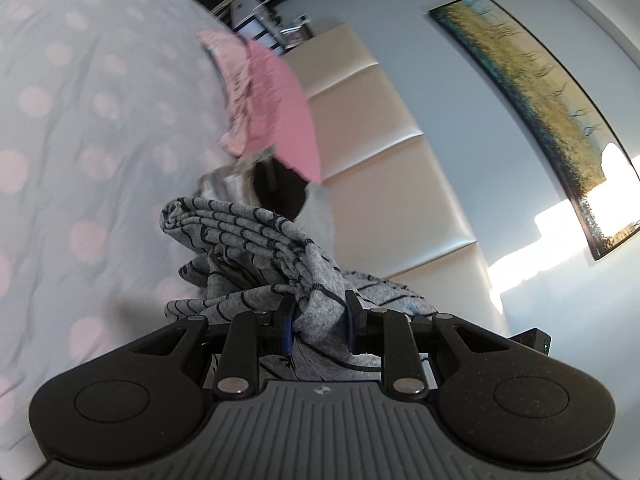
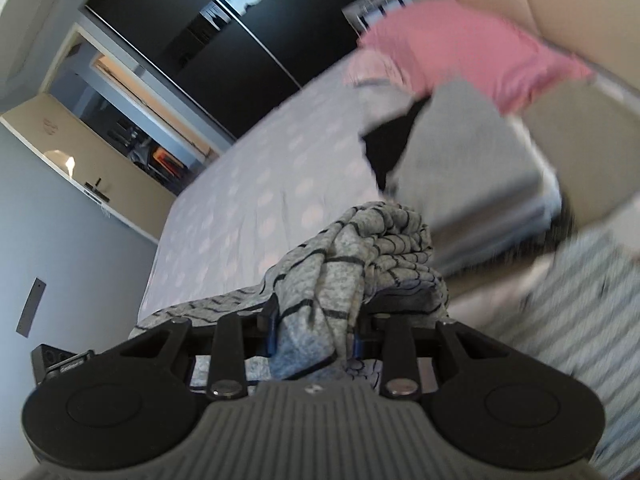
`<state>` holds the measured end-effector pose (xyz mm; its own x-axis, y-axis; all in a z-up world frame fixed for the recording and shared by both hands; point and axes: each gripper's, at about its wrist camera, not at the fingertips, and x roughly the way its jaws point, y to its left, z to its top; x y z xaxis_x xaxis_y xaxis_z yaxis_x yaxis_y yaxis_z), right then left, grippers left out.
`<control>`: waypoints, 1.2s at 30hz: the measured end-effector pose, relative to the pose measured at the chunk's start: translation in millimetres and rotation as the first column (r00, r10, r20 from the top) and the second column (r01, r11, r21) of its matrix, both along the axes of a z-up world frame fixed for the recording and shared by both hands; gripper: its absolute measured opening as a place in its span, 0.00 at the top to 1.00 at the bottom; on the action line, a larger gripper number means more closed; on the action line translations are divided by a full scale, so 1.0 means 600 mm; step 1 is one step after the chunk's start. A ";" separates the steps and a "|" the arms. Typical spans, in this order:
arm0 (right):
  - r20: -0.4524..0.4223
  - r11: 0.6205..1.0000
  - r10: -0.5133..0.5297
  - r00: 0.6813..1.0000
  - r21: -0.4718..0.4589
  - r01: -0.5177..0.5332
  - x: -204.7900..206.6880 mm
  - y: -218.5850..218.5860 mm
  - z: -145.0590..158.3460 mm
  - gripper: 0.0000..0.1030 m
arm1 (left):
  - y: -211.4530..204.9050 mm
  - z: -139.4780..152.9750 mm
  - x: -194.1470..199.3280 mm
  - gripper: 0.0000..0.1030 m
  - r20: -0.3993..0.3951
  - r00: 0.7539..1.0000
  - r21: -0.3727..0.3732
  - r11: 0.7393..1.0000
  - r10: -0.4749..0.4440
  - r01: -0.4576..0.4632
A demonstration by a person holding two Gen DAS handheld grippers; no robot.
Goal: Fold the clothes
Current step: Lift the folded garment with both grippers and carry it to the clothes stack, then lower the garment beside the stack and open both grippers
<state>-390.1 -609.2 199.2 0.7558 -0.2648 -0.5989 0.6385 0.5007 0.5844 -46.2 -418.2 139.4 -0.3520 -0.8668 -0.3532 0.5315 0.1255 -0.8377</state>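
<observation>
A grey garment with thin black stripes (image 1: pixel 256 236) hangs bunched between both grippers, lifted above the bed. My left gripper (image 1: pixel 320 320) is shut on a fold of it, cloth filling the gap between the blue-padded fingers. In the right wrist view the same grey striped garment (image 2: pixel 360 248) drapes forward, and my right gripper (image 2: pixel 316 332) is shut on another bunched part. Both views are tilted and blurred by motion.
A bed sheet (image 1: pixel 80 120) with pale pink dots lies below. A pile of clothes sits at the headboard end: a pink piece (image 2: pixel 452 48), a grey piece (image 2: pixel 468 152), something black (image 2: pixel 388 148). A cream padded headboard (image 1: pixel 384 160), a framed picture (image 1: pixel 532 92) and a dark wardrobe (image 2: pixel 224 40) surround the bed.
</observation>
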 end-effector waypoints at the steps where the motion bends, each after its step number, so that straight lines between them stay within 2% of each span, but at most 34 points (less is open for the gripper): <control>1: 0.002 1.000 -0.002 1.000 -0.017 0.002 -0.005 -0.015 0.010 0.66 | -0.012 0.006 -0.011 0.80 0.006 1.000 -0.010 1.000 0.004 -0.004; 5: -0.013 0.998 -0.042 0.999 -0.046 0.041 -0.048 -0.072 0.029 0.66 | -0.062 0.010 -0.076 0.80 0.014 1.000 -0.041 0.999 -0.004 0.005; 7: -0.026 0.996 -0.069 0.997 -0.063 0.068 -0.090 -0.089 0.022 0.66 | -0.089 0.002 -0.112 0.80 0.000 1.000 -0.048 0.998 -0.027 0.027; 10: -0.046 0.990 -0.111 0.993 -0.090 0.106 -0.153 -0.114 0.013 0.66 | -0.125 -0.026 -0.172 0.80 -0.011 0.997 -0.040 0.996 -0.076 0.076; 12: -0.058 0.986 -0.139 0.989 -0.105 0.132 -0.196 -0.129 0.005 0.66 | -0.140 -0.056 -0.214 0.80 -0.032 0.992 -0.004 0.993 -0.121 0.121; 16: -0.099 0.978 -0.207 0.973 -0.039 0.204 -0.304 -0.127 -0.067 0.66 | -0.144 -0.119 -0.296 0.81 -0.076 0.973 0.071 0.972 -0.217 0.222; 21: -0.157 0.964 -0.247 0.956 0.056 0.258 -0.388 -0.095 -0.158 0.66 | -0.109 -0.176 -0.373 0.82 -0.116 0.944 0.132 0.938 -0.308 0.322; 25: -0.181 0.962 -0.241 0.953 0.083 0.259 -0.417 -0.070 -0.201 0.65 | -0.075 -0.221 -0.407 0.82 -0.153 0.931 0.205 0.911 -0.331 0.358; 31: -0.278 0.955 -0.224 0.934 0.128 0.268 -0.438 -0.043 -0.277 0.61 | -0.047 -0.294 -0.439 0.83 -0.136 0.923 0.332 0.861 -0.360 0.385; 34: -0.315 0.946 -0.234 0.920 0.143 0.290 -0.448 -0.027 -0.310 0.58 | -0.046 -0.319 -0.442 0.82 -0.108 0.927 0.363 0.854 -0.359 0.373; 36: -0.348 0.948 -0.242 0.906 0.116 0.298 -0.446 -0.020 -0.318 0.50 | -0.047 -0.319 -0.437 0.81 -0.103 0.925 0.362 0.852 -0.366 0.378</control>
<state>-657.5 -621.1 8.6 0.4254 -0.3085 -0.8508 0.9036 0.1979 0.3801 -308.5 -446.4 -52.3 -0.6374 -0.4774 -0.6049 0.5763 0.2258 -0.7854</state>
